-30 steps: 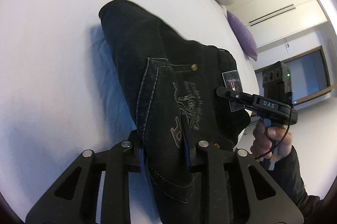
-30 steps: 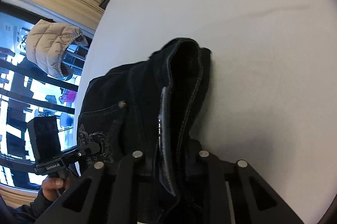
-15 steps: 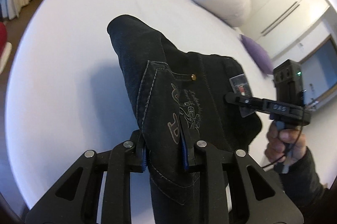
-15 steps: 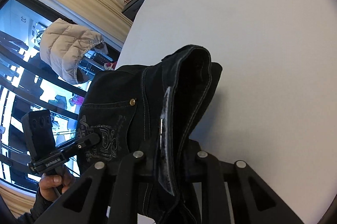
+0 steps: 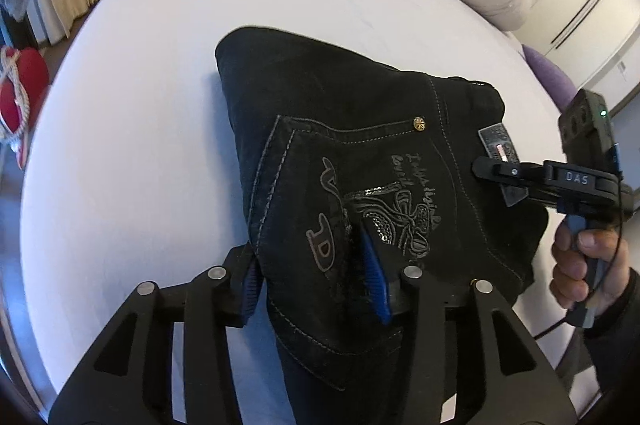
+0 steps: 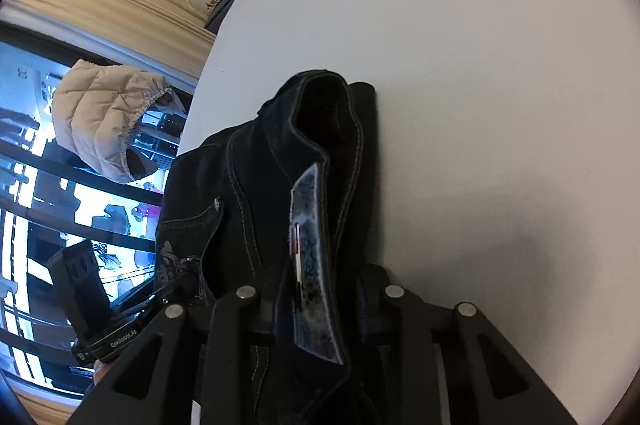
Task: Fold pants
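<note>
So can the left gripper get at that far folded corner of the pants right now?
Probably not: the left gripper is shut on the pants at the pocket. The far corner lies unobstructed on the bed, but it must let go first.

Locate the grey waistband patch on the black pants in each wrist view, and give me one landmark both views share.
Left wrist view: the patch sits right of centre on the pants, partly behind the right gripper.
Right wrist view: the patch runs edge-on at lower centre, between the jaws.
Shared landmark: the brass rivet at the pocket corner.
</note>
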`<act>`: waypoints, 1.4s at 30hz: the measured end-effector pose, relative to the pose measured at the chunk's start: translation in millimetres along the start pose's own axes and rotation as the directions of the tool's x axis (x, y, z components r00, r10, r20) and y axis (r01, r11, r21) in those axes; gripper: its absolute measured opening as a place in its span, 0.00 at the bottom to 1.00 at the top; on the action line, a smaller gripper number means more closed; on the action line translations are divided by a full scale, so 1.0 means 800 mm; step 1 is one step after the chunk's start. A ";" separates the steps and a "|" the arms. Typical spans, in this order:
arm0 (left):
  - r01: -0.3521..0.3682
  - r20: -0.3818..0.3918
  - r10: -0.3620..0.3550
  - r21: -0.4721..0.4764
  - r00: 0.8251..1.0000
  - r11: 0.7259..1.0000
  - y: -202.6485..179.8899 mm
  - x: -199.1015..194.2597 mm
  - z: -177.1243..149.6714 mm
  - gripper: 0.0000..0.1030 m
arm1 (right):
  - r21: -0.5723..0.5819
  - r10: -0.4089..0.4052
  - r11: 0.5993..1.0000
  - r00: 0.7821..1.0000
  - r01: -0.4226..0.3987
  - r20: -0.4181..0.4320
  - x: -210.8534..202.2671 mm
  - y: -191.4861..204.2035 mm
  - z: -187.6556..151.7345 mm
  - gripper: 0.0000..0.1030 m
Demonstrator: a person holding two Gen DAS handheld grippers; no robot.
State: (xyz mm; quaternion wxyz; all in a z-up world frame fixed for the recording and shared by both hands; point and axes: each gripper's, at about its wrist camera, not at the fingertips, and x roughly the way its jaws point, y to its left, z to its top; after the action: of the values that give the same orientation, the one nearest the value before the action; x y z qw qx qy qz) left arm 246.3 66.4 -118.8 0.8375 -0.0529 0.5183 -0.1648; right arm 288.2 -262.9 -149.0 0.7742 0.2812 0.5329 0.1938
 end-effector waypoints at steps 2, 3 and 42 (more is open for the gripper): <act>-0.029 0.014 0.028 0.021 0.999 0.999 -0.007 -0.004 -0.006 0.43 | -0.014 -0.032 0.999 0.999 0.032 0.012 -0.005 0.009 -0.001 0.34; -0.044 0.025 0.043 0.025 0.999 0.999 -0.006 -0.008 -0.009 0.43 | -0.022 -0.051 0.998 0.999 0.051 0.020 -0.007 0.014 0.001 0.38; -0.499 0.535 0.485 -0.130 0.692 0.857 -0.225 -0.439 -0.205 1.00 | -0.113 -0.245 0.824 0.529 0.555 0.812 -0.420 0.267 -0.260 1.00</act>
State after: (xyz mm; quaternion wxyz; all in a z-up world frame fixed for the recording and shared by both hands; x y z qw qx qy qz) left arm -82.3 27.3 151.7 0.9638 0.0532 0.2484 0.0810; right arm -26.3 -253.1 171.6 0.9852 0.0570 0.1571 -0.0377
